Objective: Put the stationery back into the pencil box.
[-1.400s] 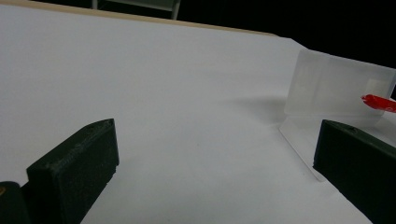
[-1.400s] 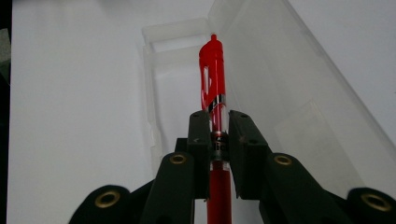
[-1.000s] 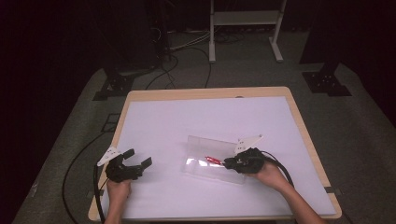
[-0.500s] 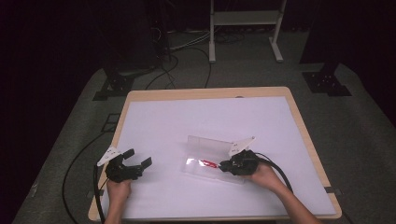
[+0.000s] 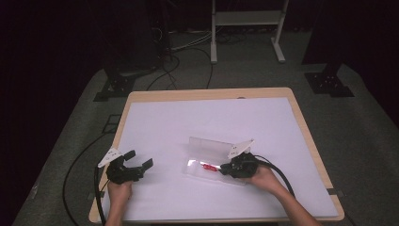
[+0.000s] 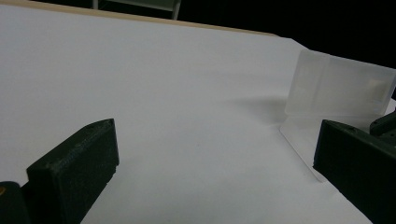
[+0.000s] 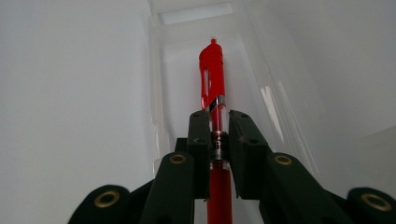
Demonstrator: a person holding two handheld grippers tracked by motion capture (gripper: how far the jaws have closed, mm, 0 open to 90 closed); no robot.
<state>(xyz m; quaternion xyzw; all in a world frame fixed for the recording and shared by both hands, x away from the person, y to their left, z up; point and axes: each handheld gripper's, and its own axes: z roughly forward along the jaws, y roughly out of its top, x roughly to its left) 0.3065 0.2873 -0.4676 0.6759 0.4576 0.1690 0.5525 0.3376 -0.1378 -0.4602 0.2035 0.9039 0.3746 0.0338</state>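
Item: slim red plastic pen (image 7: 213, 70), clamped lengthwise in my right gripper (image 7: 218, 122) over the clear plastic hinged case (image 7: 159, 93), apparently for laying in its tray. My left gripper (image 5: 136, 165) rests apart on the white table (image 5: 197, 122), jaws spread, holding nothing.

A white-topped table (image 5: 207, 117) bears a clear plastic case (image 5: 209, 157).

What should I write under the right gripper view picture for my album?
The right gripper pinches a red pen over a clear plastic case.
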